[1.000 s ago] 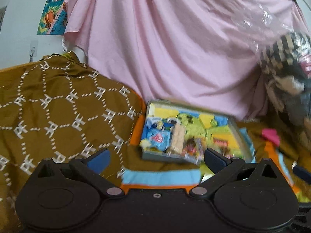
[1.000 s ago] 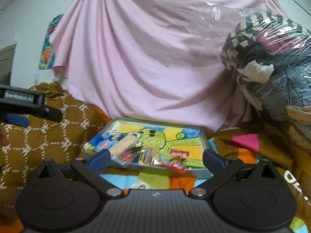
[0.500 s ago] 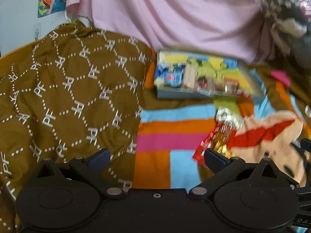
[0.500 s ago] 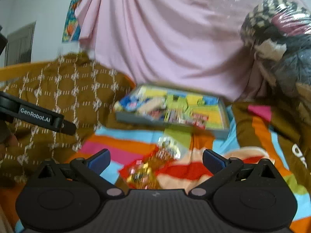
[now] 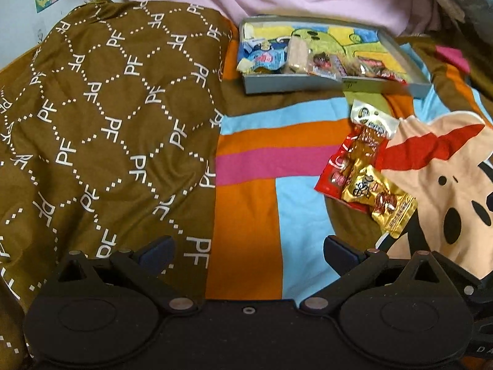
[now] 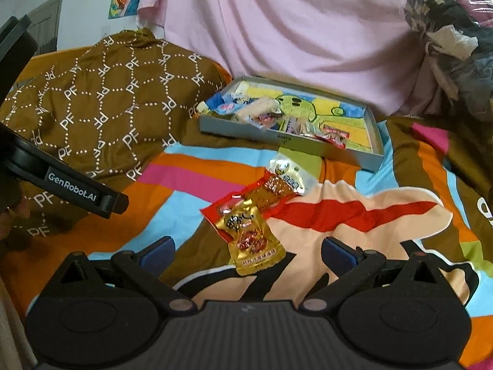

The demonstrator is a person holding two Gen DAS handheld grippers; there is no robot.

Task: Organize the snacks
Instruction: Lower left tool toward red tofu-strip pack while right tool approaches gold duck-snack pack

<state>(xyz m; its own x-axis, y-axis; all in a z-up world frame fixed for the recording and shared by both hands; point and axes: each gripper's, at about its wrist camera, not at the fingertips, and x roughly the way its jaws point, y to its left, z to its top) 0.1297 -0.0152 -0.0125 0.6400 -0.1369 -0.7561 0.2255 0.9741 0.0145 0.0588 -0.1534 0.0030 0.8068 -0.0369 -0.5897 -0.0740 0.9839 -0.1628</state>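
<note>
Your left gripper (image 5: pixel 248 254) hangs released and empty over the blanket (image 5: pixel 246 215), left of the loose snack packets (image 6: pixel 255 215). Your right gripper (image 6: pixel 246 251) gapes just before them, likely lined up to carry one to the tray (image 6: pixel 377 135) beyond.

Both grippers tipped downward over the second. The tray (image 6: pixel 279 137) slid toward the top of each view, and the loose packets — a gold packet (image 6: pixel 251 242) over a red packet (image 5: pixel 334 177) — came into sight on the striped blanket (image 5: pixel 246 203).
</note>
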